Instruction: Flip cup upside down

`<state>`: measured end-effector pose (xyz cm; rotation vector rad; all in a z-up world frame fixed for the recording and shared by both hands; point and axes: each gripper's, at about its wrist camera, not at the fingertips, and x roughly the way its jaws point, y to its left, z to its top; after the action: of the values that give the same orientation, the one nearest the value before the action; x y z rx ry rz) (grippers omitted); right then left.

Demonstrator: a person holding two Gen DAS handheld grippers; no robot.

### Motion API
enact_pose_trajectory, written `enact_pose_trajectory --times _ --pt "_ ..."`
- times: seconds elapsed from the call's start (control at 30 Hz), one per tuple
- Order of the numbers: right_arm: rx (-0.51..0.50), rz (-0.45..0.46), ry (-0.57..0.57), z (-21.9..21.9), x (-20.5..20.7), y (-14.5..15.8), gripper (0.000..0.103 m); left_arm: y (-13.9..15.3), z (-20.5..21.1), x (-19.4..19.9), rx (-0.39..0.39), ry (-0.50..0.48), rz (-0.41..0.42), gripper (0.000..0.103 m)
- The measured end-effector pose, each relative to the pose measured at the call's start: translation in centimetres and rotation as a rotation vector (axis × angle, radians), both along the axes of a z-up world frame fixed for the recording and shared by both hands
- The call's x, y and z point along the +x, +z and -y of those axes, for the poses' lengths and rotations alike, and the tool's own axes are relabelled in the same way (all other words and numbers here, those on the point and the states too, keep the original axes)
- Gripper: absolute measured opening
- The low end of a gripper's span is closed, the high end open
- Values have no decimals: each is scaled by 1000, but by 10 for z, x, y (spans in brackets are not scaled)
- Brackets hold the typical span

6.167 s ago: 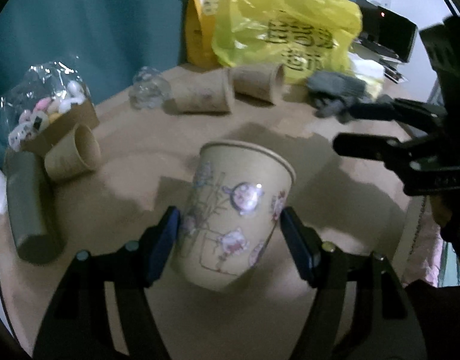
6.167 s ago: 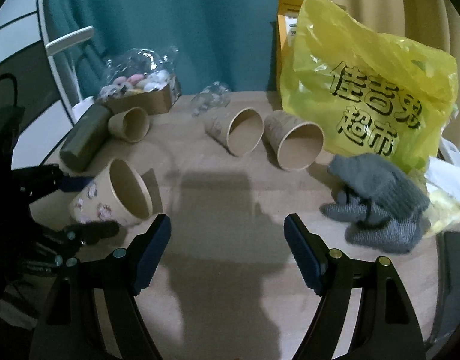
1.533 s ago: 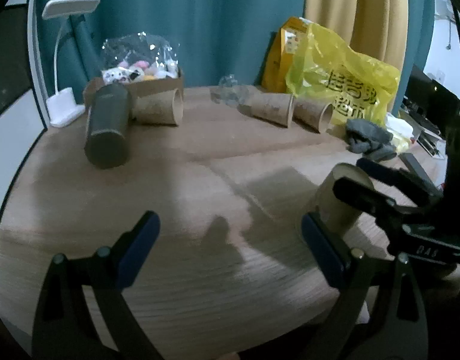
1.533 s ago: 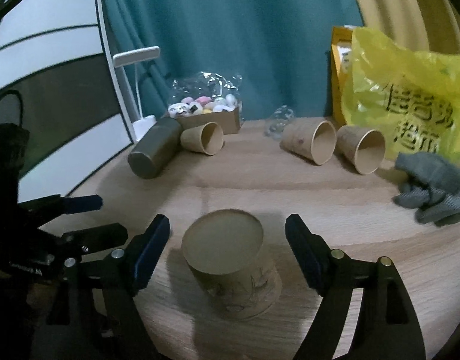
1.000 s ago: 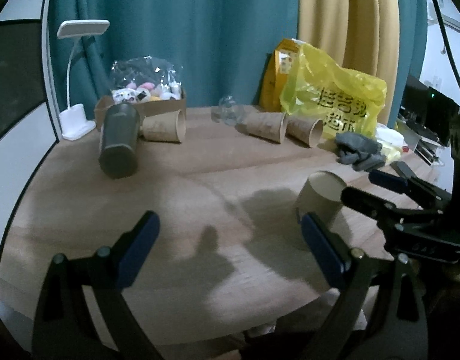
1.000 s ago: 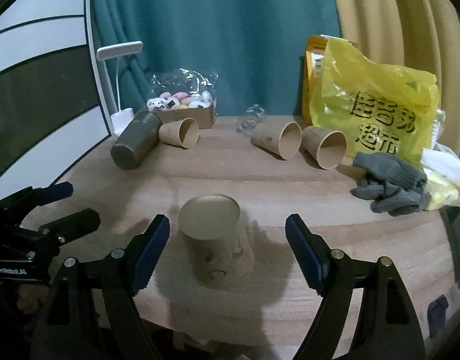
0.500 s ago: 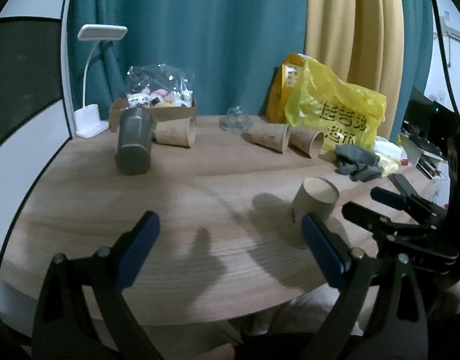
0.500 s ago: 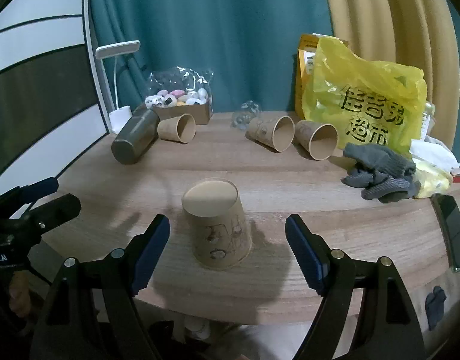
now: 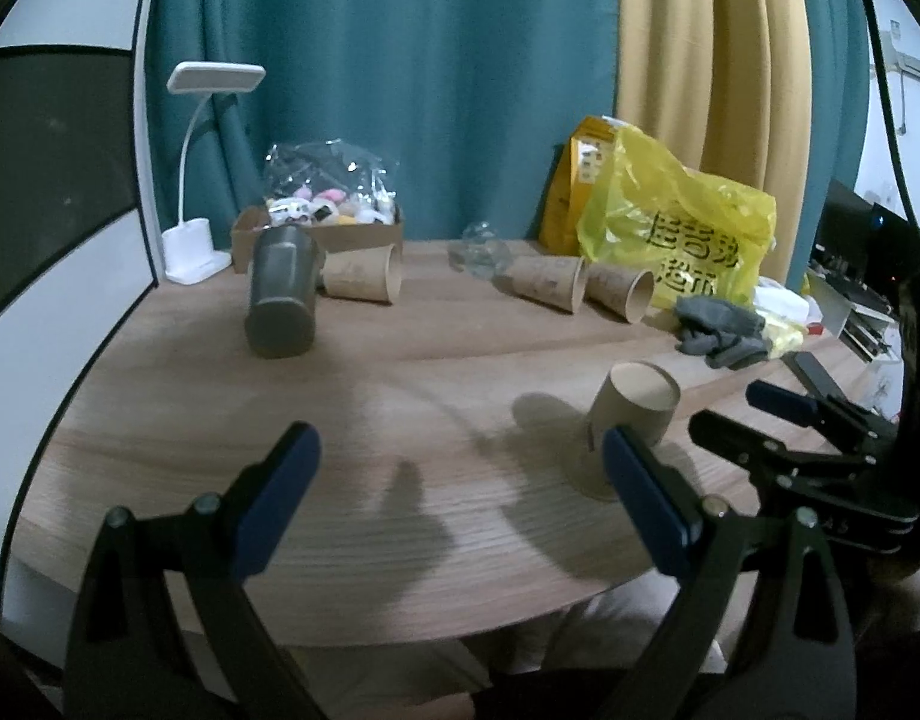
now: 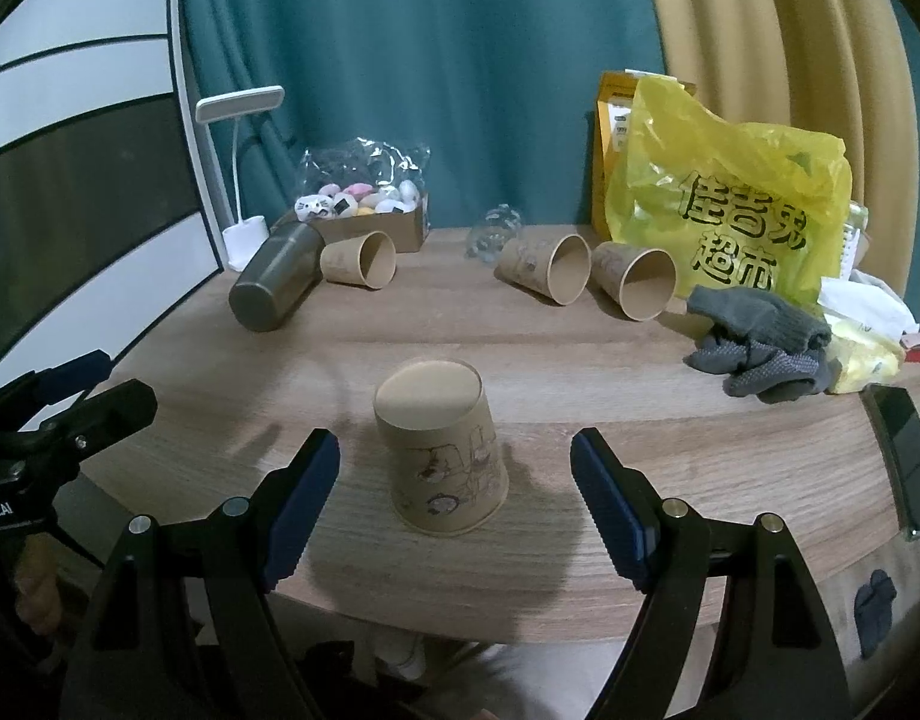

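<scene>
A printed paper cup (image 10: 441,453) stands upside down, rim on the wooden table (image 10: 580,360), near the front edge. It also shows in the left wrist view (image 9: 631,420) at the right. My right gripper (image 10: 454,480) is open and empty, its jaws wide apart just in front of the cup, not touching it. My left gripper (image 9: 460,498) is open and empty, over the table's front edge to the left of the cup. Each gripper shows at the edge of the other's view.
Three plain paper cups (image 10: 364,261) (image 10: 550,273) (image 10: 637,282) lie on their sides at the back, beside a dark tumbler (image 10: 274,285). A yellow bag (image 10: 730,204), grey gloves (image 10: 760,330), a snack box (image 10: 364,210), a lamp (image 10: 244,174) and a phone (image 10: 904,450) are around.
Both grippers have drawn back from the upside-down cup toward the table's front edge. The cup has not moved. Both jaws stay open.
</scene>
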<state>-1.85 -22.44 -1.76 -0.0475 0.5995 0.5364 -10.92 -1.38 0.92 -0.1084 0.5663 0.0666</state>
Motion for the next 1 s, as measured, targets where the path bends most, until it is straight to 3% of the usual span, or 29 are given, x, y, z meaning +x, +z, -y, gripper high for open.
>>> enact_pose_trajectory --times 1.0 --pt "2 -9 -1 -3 -2 -4 82 -3 -10 3 -13 10 -17 96"
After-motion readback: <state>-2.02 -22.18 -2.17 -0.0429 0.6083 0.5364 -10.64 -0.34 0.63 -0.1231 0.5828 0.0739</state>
